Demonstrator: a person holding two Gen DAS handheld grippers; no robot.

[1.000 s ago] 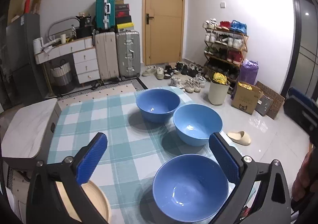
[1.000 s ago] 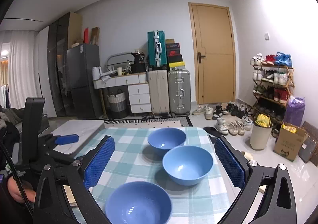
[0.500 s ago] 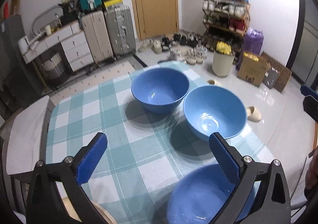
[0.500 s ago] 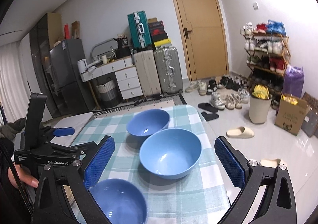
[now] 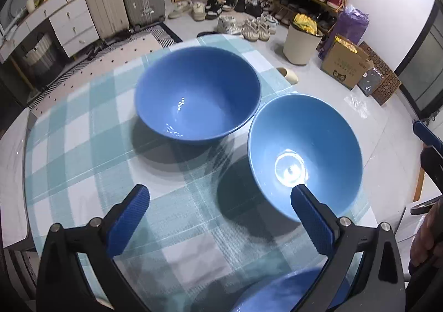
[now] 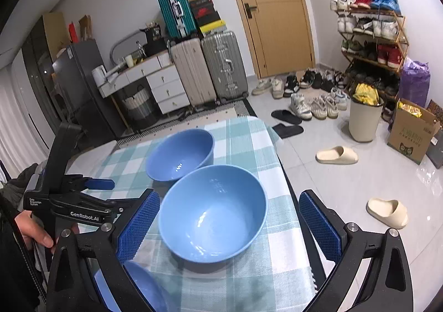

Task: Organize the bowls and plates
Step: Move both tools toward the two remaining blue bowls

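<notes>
Bowls: three blue, separate on checked tablecloth [image 5: 83, 146]. Far bowl [image 5: 198, 97] at 12 o'clock, middle bowl [image 5: 304, 151] at 2, near bowl [image 5: 279, 292] at 6. Left gripper [image 5: 218, 215] and right gripper [image 6: 229, 218]: jaws spread, empty. Stacking not begun; no plates visible.

Bright overhead glare in the middle bowl [image 5: 290, 170], dark double shadows, fisheye-warped edges.

Blue, glossy: far bowl [image 5: 198, 93], middle bowl [image 5: 304, 151], near bowl [image 6: 144, 289]. Teal-and-white check on the tablecloth [image 5: 83, 129]. Black frames with blue ribbed pads on left claw [image 5: 218, 218] and right claw [image 6: 229, 226]. Cream slippers [image 6: 336, 155]; tan door [image 6: 274, 13].
</notes>
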